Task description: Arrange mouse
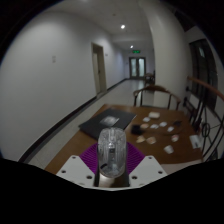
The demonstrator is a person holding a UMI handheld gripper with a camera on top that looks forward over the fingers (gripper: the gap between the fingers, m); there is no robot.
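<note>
A grey, glossy mouse (110, 155) stands on end between my gripper's (110, 160) two fingers. The purple pads (89, 158) press against both of its sides, so the gripper is shut on it. It is held above the near edge of a wooden table (75, 150). The mouse's lower end is hidden between the white finger bases. Just beyond the mouse a flat grey mat (105, 124) lies on the table.
Several small white cards (152, 120) lie scattered on the table beyond and to the right of the fingers. A chair (158, 97) stands at the table's far end. A dark stand (205, 120) rises at the right. A corridor with doors (137, 68) runs beyond.
</note>
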